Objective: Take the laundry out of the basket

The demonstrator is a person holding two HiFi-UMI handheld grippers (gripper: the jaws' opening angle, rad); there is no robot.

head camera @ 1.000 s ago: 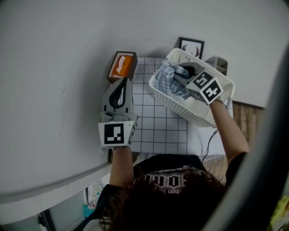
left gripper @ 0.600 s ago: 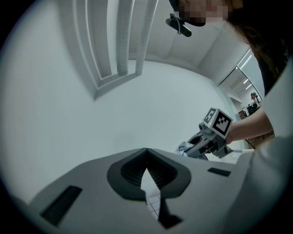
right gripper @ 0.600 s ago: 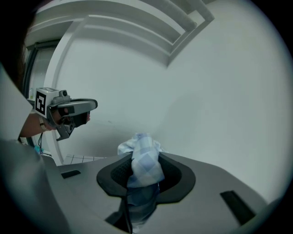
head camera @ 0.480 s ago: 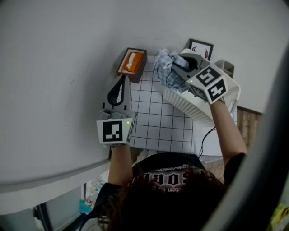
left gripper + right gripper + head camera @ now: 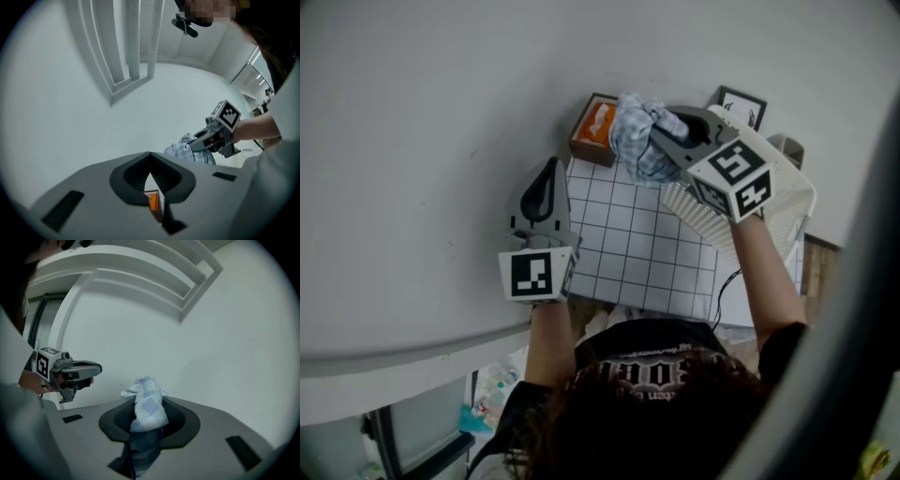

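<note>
Head view shows the blue checked cloth (image 5: 636, 141) bunched up in a ball. It is out of the white basket (image 5: 698, 214) and hangs in the air just to the left of the basket's rim. It sits over the far edge of the grid mat (image 5: 637, 248), right beside the orange box (image 5: 596, 124).

The right gripper (image 5: 656, 139) has the cloth. In the right gripper view its two jaws are squeezed onto the cloth. One end pokes out past the tips and the other end trails back between the jaws. So the long way of the cloth runs the same way the gripper points, off toward the orange box.

The left gripper (image 5: 548, 173) is over the left edge of the mat, near the cloth but not touching it. In the left gripper view its jaws are pressed together at the tips and hold nothing. The orange box only peeks through the little gap behind the tips, far off.

A black picture frame (image 5: 741, 101) stands behind the basket.

I think the cloth is meant to go down next. The bare mat lies below it and a bit toward the person, so the right hand would lower it there and let go. The left hand is close enough to help. I cannot tell if more laundry is in the basket, because the right gripper and arm cover the inside.
</note>
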